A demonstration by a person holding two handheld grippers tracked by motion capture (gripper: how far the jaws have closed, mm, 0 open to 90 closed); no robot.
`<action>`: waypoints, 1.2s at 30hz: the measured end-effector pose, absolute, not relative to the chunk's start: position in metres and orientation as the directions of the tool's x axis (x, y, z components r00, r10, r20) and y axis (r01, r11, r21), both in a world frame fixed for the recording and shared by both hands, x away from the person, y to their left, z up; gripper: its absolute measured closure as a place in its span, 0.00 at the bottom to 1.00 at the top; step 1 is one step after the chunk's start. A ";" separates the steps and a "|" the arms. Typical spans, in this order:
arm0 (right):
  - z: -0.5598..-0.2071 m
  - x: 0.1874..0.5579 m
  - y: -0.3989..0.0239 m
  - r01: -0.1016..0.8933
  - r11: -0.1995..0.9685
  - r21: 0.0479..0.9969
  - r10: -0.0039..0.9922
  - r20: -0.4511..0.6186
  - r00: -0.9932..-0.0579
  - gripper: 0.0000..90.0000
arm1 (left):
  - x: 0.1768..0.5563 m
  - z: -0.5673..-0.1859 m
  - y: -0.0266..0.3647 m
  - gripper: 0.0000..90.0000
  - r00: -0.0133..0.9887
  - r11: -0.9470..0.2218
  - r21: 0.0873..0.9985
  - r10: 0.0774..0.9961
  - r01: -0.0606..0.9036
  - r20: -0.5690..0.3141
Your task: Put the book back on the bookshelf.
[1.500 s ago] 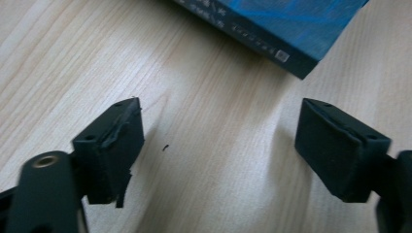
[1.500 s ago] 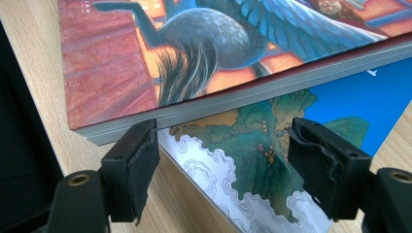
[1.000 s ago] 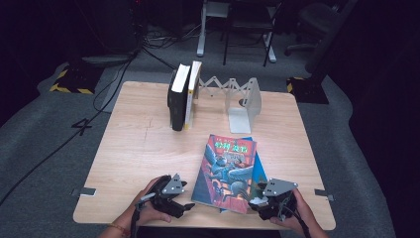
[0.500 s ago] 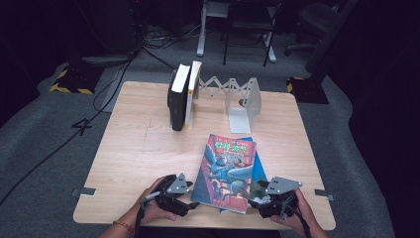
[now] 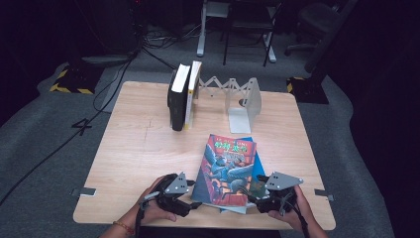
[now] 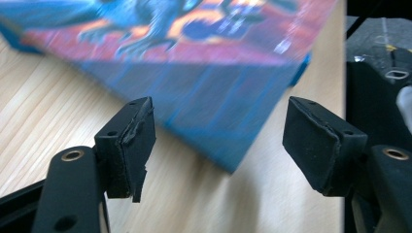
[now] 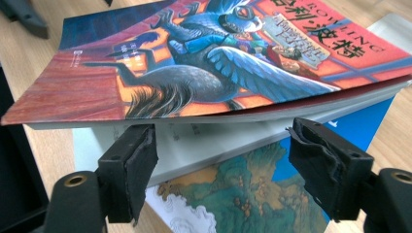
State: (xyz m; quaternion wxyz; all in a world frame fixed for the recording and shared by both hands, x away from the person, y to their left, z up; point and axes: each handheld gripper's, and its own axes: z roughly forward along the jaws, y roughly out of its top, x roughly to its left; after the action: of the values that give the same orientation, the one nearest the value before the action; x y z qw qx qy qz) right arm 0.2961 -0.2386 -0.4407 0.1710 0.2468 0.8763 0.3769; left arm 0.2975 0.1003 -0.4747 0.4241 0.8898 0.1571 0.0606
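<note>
As both hand-held grippers, left (image 5: pixel 194 204) and right (image 5: pixel 253 199), stand open beside the book (image 5: pixel 227 168) at lower centre, I judge I must next grip its edges.

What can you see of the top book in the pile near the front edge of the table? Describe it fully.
The top book is a thick paperback whose glossy cover shows a winged creature on red and blue, with Chinese title characters. It lies flat, cover up, slightly askew on a thinner blue-edged book, its pale page block visible. Open tongs sit at both near corners, not gripping.
</note>
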 end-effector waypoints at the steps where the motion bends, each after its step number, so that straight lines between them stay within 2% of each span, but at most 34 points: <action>1: -0.440 0.297 -0.238 0.302 0.593 0.746 0.562 -0.115 -0.819 0.30 | 0.295 -0.473 0.096 0.31 0.944 -0.603 0.767 0.329 0.221 -0.013; 6: -0.436 0.298 -0.234 0.296 0.580 0.759 0.563 -0.112 -0.819 0.30 | 0.286 -0.466 0.066 0.32 0.964 -0.627 0.763 0.267 0.158 0.019; 10: -0.431 0.299 -0.231 0.283 0.574 0.768 0.561 -0.117 -0.820 0.30 | 0.286 -0.464 0.044 0.33 0.963 -0.642 0.752 0.267 0.149 0.037; 24: -0.417 0.308 -0.216 0.248 0.542 0.803 0.553 -0.119 -0.825 0.30 | 0.291 -0.459 0.010 0.36 0.903 -0.598 0.771 0.423 0.219 0.072; 26: -0.418 0.308 -0.216 0.247 0.544 0.802 0.553 -0.121 -0.824 0.30 | 0.292 -0.458 0.010 0.41 0.896 -0.591 0.775 0.438 0.225 0.074; 28: -0.419 0.309 -0.216 0.249 0.542 0.803 0.554 -0.118 -0.824 0.30 | 0.294 -0.458 0.010 0.50 0.892 -0.588 0.778 0.446 0.224 0.081; 36: -0.422 0.312 -0.220 0.257 0.533 0.807 0.564 -0.112 -0.818 0.29 | 0.293 -0.456 0.014 0.72 0.906 -0.574 0.797 0.415 0.188 0.086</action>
State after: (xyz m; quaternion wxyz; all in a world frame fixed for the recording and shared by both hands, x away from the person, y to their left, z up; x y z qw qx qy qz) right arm 0.3120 -0.2199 -0.4216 0.1831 0.2397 0.8560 0.4198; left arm 0.2927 0.0142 -0.4557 0.4282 0.8773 0.1716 0.1326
